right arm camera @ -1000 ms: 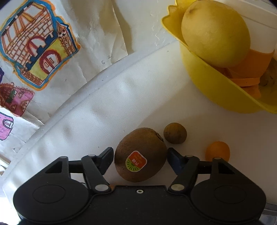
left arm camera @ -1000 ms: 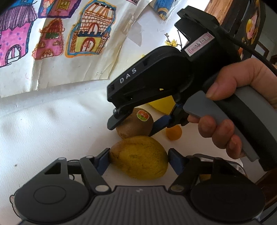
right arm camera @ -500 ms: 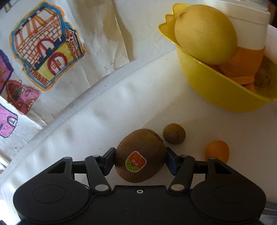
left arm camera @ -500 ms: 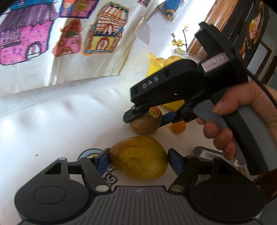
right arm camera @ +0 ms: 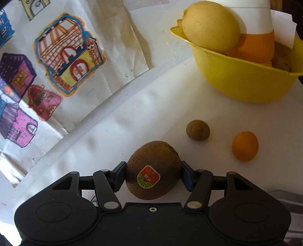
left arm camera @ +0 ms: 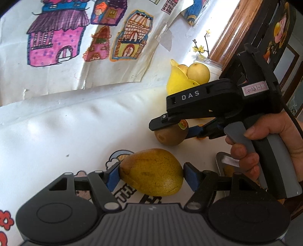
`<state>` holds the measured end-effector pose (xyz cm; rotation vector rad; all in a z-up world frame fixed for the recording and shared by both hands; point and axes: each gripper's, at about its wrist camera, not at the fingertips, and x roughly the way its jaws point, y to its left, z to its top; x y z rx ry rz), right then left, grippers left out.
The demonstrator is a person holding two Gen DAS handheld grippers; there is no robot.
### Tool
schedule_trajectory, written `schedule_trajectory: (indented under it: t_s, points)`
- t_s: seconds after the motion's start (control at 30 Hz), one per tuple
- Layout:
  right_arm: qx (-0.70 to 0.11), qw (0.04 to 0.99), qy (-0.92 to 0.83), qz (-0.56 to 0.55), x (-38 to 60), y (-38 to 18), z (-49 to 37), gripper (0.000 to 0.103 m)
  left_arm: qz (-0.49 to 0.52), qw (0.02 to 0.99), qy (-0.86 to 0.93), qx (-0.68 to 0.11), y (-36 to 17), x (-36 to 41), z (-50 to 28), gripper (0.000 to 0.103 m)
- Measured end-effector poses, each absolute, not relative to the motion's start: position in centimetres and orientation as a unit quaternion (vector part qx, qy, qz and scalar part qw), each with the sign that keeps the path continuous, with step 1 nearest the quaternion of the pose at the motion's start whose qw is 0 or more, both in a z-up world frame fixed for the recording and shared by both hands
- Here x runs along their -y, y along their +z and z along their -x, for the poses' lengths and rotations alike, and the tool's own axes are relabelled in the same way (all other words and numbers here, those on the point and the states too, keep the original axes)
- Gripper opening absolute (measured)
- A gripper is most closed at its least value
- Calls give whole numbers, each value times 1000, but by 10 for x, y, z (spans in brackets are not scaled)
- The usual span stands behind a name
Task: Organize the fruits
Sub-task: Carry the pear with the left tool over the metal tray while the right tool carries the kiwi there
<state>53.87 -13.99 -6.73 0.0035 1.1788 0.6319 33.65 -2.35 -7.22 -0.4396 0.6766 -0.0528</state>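
Between our tools: two fruits, one in each, both over the white counter.
Pear: we have the yellow-brown pear pinched in our left tool, a blue pad pressing each end; it lies crosswise, nearest of all in the left wrist view.
Kiwi: we hold the brown kiwi in our right tool, whose jaws have just been closing and now press both its sides; its orange and green sticker faces the camera.
Right hand: our hand wraps the right tool's grey grip, right of the pear and a little farther away.
Loose fruit: beyond the kiwi and to its right, a small brown round fruit and a small orange fruit sit on the counter, near each other but apart.
Bowl: farther right, a yellow bowl carries a big yellow fruit at its left rim, with orange pieces behind it.
Jar: a white container rises just behind the bowl.
Far wall: paper sheets with coloured house drawings to the left.
Near counter: cartoon print under the pear; we cannot tell what it shows.
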Motion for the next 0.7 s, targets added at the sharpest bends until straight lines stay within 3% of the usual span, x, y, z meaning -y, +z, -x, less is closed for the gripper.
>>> schedule_trajectory:
  t_s: [0.7]
  points:
    - [-475,799,369,-3,191,-12,-432,61,235,921,-65,-304,-62,16,-271,73]
